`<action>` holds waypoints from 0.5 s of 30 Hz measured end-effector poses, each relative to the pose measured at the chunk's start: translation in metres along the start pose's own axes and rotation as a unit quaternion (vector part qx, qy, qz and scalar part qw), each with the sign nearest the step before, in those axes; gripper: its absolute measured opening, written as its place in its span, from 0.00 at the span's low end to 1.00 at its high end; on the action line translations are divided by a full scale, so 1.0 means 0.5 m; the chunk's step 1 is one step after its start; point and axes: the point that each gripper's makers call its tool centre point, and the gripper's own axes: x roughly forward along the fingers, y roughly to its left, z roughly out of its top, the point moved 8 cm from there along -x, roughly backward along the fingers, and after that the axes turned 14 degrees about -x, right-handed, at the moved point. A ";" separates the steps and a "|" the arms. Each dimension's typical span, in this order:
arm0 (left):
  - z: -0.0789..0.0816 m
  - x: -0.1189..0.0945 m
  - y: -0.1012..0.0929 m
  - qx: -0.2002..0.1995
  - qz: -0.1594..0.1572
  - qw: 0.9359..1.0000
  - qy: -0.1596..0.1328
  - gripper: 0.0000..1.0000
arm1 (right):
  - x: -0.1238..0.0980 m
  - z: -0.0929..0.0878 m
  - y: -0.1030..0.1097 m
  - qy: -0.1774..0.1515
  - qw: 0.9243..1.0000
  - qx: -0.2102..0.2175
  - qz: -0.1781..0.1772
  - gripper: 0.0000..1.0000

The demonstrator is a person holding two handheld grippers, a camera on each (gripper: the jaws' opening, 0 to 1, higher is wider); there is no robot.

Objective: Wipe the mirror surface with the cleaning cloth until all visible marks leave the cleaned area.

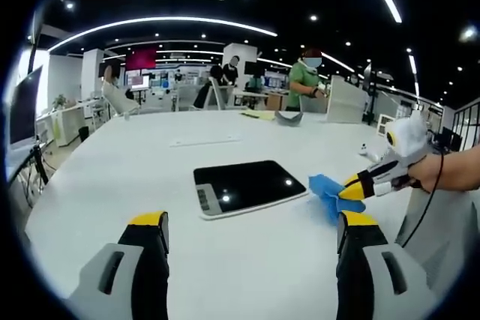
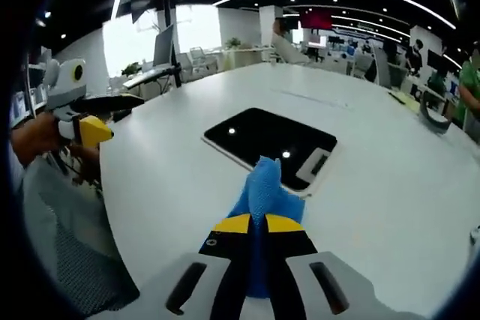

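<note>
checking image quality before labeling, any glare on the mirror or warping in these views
Left gripper view: the mirror is dark with small bright ceiling-light spots; ceiling strips bow from the fisheye. Right gripper view: two light spots on the mirror, a washed-out bright window at upper left, the table edge curved, and the blue cloth sharp in the right gripper.

Bright ceiling strip lights (image 1: 161, 24); glare spots on mirror (image 1: 247, 185); fisheye-warped edges
</note>
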 end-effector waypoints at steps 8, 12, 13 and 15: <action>0.005 0.003 0.001 0.003 0.004 1.000 0.003 0.94 | 0.031 0.042 -0.015 -0.022 1.000 -0.005 0.004 0.01; 0.008 0.005 0.003 0.004 0.007 1.000 0.004 0.94 | 0.058 0.058 -0.022 -0.024 1.000 -0.008 0.012 0.01; 0.009 0.005 0.004 0.004 0.008 1.000 0.004 0.94 | 0.063 0.061 -0.023 -0.024 1.000 -0.009 0.014 0.01; 0.011 0.005 0.005 0.003 0.009 1.000 0.003 0.94 | 0.074 0.069 -0.024 -0.025 0.999 -0.012 0.017 0.01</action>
